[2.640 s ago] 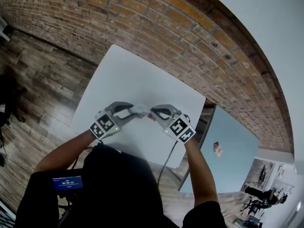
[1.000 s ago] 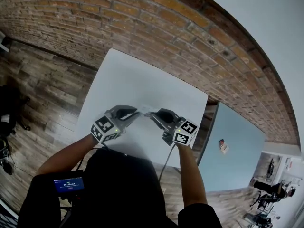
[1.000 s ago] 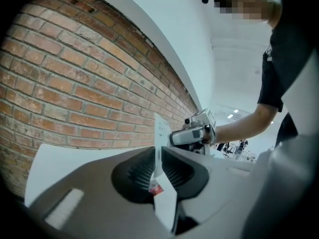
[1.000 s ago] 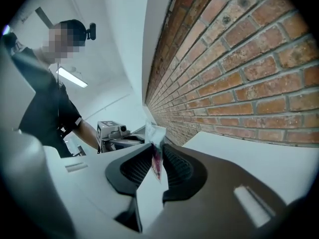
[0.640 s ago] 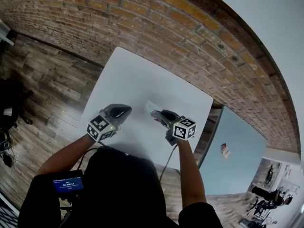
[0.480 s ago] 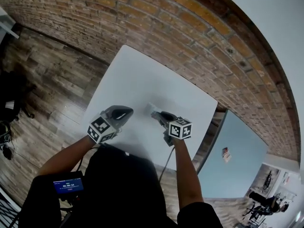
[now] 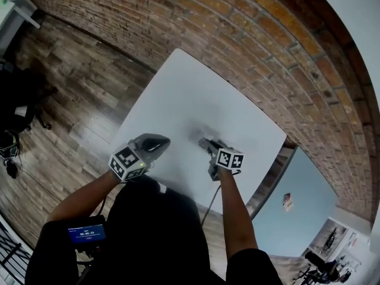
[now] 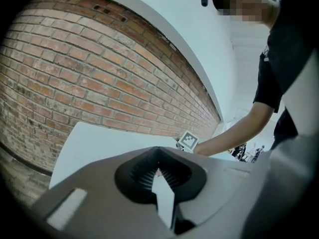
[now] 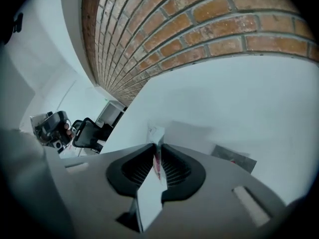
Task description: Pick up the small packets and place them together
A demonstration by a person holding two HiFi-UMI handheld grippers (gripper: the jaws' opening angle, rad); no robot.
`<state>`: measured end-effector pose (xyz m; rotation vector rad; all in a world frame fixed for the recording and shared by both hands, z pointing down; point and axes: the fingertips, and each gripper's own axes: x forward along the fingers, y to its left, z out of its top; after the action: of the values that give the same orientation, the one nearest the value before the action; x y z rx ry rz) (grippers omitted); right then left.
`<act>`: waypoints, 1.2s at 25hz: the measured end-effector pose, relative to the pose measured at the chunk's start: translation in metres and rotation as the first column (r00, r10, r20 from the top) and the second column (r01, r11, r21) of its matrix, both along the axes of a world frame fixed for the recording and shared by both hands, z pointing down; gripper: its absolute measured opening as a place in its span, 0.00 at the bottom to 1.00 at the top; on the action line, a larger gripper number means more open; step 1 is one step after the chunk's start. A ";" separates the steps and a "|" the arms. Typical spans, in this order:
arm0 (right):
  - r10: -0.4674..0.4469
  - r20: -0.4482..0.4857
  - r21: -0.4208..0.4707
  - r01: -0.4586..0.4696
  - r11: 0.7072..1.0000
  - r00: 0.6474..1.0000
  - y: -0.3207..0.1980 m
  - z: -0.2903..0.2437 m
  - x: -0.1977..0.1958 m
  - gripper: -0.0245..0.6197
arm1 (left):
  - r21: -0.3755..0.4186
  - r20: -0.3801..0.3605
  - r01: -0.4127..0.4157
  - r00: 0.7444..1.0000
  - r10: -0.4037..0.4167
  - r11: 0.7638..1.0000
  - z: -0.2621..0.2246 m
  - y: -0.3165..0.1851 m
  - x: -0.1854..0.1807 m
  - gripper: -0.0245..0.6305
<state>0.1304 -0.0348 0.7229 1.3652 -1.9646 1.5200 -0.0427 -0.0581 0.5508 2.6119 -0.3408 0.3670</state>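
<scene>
My right gripper (image 7: 202, 141) is low over the white table (image 7: 196, 88), shut on a small white packet with red print (image 9: 155, 133) that sticks up past its tips. Its jaws have closed a little further on that packet in the last second. A flat grey packet with a red mark (image 9: 234, 158) lies on the table just right of those jaws. My left gripper (image 7: 164, 140) hovers apart to the left. It is shut in the left gripper view (image 8: 158, 171), and nothing shows past its tips. The right gripper's marker cube (image 8: 188, 140) appears beyond it.
A brick wall (image 7: 237, 34) runs behind the table's far edge. Wooden floor (image 7: 77, 82) lies to the left, and a pale blue panel (image 7: 297, 183) stands at the right. The person's arms reach in from the near edge.
The two grippers, tip to tip on a packet a second ago, have parted. The left drew back to the left and shut; the right sank toward the table with the packet.
</scene>
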 end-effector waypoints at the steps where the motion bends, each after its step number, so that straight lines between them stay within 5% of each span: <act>1: 0.012 -0.013 -0.007 -0.012 1.000 1.000 0.000 0.003 0.003 0.12 | -0.005 0.003 0.004 1.000 -0.004 1.000 0.002 0.001 -0.003 0.04; 8: 0.024 -0.088 -0.018 -0.026 1.000 0.996 -0.001 0.013 0.004 0.15 | -0.025 0.028 0.043 0.999 -0.042 0.999 0.014 0.000 -0.017 0.04; 14: 0.009 -0.171 0.072 0.003 0.997 0.985 -0.002 -0.001 0.009 0.31 | -0.029 0.021 0.065 0.998 -0.064 0.997 0.012 -0.005 -0.017 0.04; 17: -0.039 -0.232 0.127 0.070 0.989 0.972 -0.004 -0.013 0.011 0.32 | -0.030 0.025 0.054 0.998 -0.053 0.998 0.014 -0.002 -0.014 0.04; 19: -0.105 -0.320 0.162 0.164 0.973 0.941 -0.004 -0.021 0.012 0.32 | -0.025 0.026 0.043 0.999 -0.042 0.999 0.014 0.000 -0.012 0.04; 23: -0.275 -0.490 0.143 0.387 0.911 0.827 0.000 -0.023 0.001 0.32 | -0.030 0.030 0.030 0.999 -0.029 0.999 0.016 0.005 -0.011 0.04; 30: -0.456 -0.590 0.010 0.571 0.821 0.666 -0.008 0.004 -0.026 0.39 | -0.045 0.035 0.049 0.998 -0.047 0.998 0.020 0.006 -0.013 0.04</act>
<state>0.1044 -0.0432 0.7268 1.0149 -1.8910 0.5719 -0.0561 -0.0517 0.5704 2.5509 -0.4013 0.3978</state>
